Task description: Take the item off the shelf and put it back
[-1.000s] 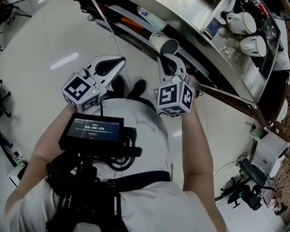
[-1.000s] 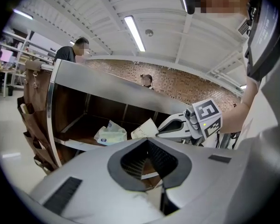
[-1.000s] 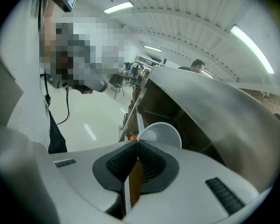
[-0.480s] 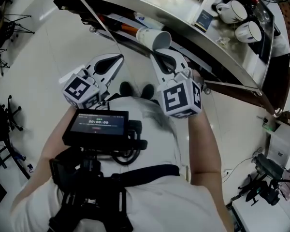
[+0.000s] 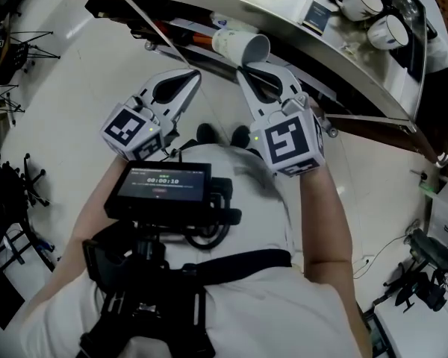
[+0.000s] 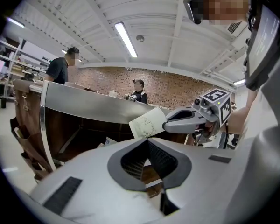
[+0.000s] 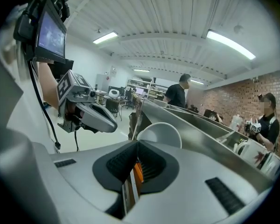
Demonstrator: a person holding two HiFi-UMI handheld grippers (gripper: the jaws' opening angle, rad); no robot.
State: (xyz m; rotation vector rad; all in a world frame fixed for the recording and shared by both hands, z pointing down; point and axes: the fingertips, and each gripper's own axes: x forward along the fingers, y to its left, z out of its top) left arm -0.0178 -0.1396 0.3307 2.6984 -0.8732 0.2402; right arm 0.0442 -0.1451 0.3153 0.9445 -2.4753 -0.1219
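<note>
Cup (image 5: 240, 45) off the shelf, pinched in my right tool (image 5: 244, 68)

My left tool (image 5: 195, 74) is out in front of me on the left, its jaws closed tip to tip with nothing between them. It is near the cup but apart from it. Just to its right the white paper cup lies on its side in the air, with its mouth turned to the right. It is clear of the shelf (image 5: 157, 27) and hangs in front of the bench's edge. My right tool grips the cup by its wall at the rim, jaws narrow on it. In the right gripper view the cup's rounded edge rises just past the jaw tips. Behind the cup runs the curved steel bench (image 5: 336, 69). Further right, on top of the bench, two white mugs (image 5: 361, 1) sit side by side, well apart from the cup.
</note>
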